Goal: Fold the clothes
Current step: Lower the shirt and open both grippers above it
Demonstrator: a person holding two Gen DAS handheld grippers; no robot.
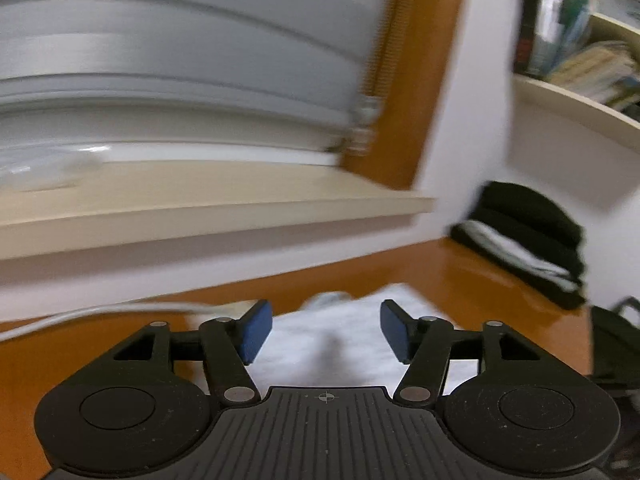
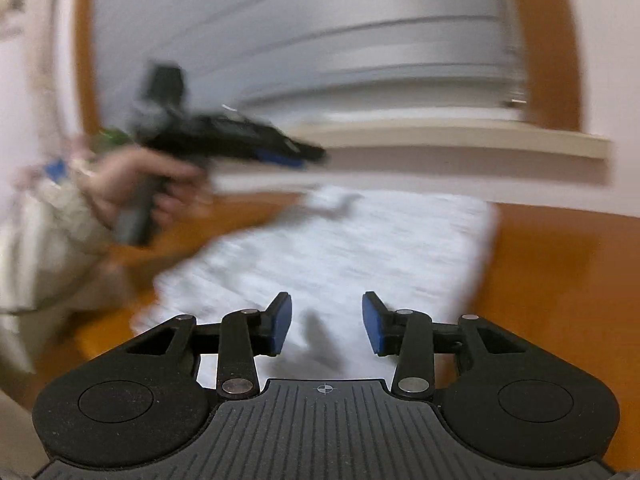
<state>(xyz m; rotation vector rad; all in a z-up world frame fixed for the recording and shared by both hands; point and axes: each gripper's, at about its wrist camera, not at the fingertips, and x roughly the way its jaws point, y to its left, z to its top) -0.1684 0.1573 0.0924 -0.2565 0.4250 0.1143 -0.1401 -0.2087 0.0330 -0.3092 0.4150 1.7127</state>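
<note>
A white garment point(image 2: 340, 248) lies flat on the orange wooden table point(image 2: 560, 264); it also shows in the left wrist view point(image 1: 332, 344). My left gripper point(image 1: 326, 330) is open and empty above the garment's edge. My right gripper point(image 2: 326, 322) is open and empty, just above the garment's near part. The left gripper also shows in the right wrist view point(image 2: 280, 152), held by a hand at the far left, above the table. Both views are blurred by motion.
A stack of folded black and white clothes point(image 1: 528, 244) sits at the back right against the wall. A beige windowsill point(image 1: 200, 204) runs behind the table under grey blinds. A shelf with books point(image 1: 580, 76) is at the right. A white cable point(image 1: 100, 312) lies at the left.
</note>
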